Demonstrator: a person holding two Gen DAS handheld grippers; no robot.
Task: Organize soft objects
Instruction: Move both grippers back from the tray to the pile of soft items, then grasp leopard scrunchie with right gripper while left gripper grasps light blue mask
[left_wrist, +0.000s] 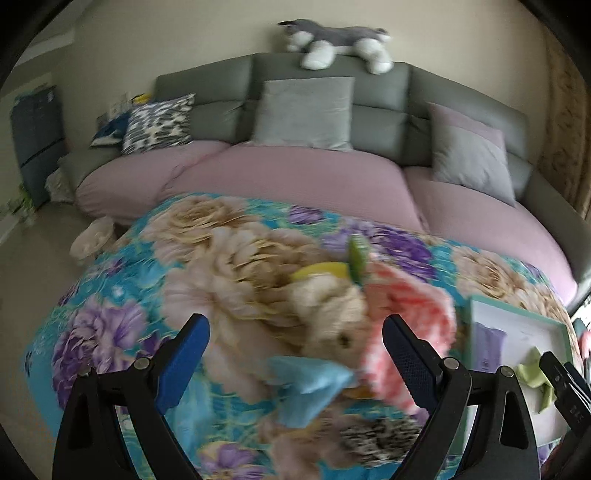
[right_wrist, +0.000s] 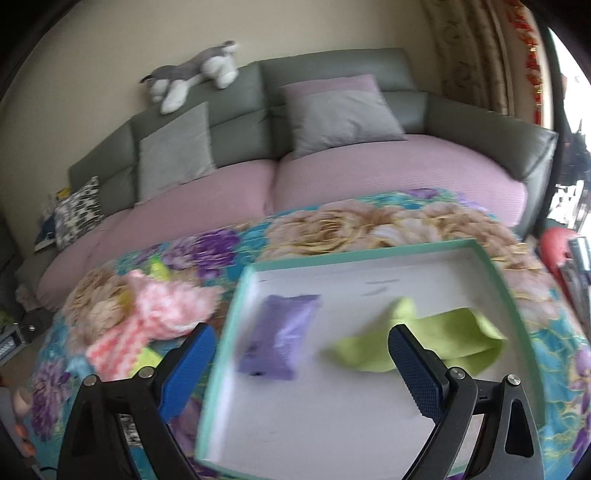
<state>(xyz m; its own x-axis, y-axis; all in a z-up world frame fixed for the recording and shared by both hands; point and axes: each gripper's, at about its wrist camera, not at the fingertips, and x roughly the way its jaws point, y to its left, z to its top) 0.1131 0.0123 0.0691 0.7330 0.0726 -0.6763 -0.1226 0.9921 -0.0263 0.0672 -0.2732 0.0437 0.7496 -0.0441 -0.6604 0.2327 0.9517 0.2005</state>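
On the floral table cover (left_wrist: 122, 295) lies a heap of soft things: a beige plush toy (left_wrist: 332, 314), a pink-and-white cloth (left_wrist: 406, 314), a light blue pouch (left_wrist: 310, 384) and a yellow and green item (left_wrist: 343, 266). My left gripper (left_wrist: 295, 354) hovers open above this heap, holding nothing. A teal-rimmed white box (right_wrist: 495, 273) holds a purple pouch (right_wrist: 280, 336) and a lime green cloth (right_wrist: 436, 339). Over the box my right gripper (right_wrist: 303, 369) stands open, nothing between its blue fingers. The pink cloth (right_wrist: 162, 317) lies left of the box.
A grey sofa (left_wrist: 388, 122) with a pink seat cover stands behind the table, with grey cushions (left_wrist: 303, 114) and a patterned cushion (left_wrist: 159, 123). A grey-and-white plush dog (left_wrist: 340, 46) lies on the sofa back. A black-and-white patterned item (left_wrist: 376, 435) sits near the table's front.
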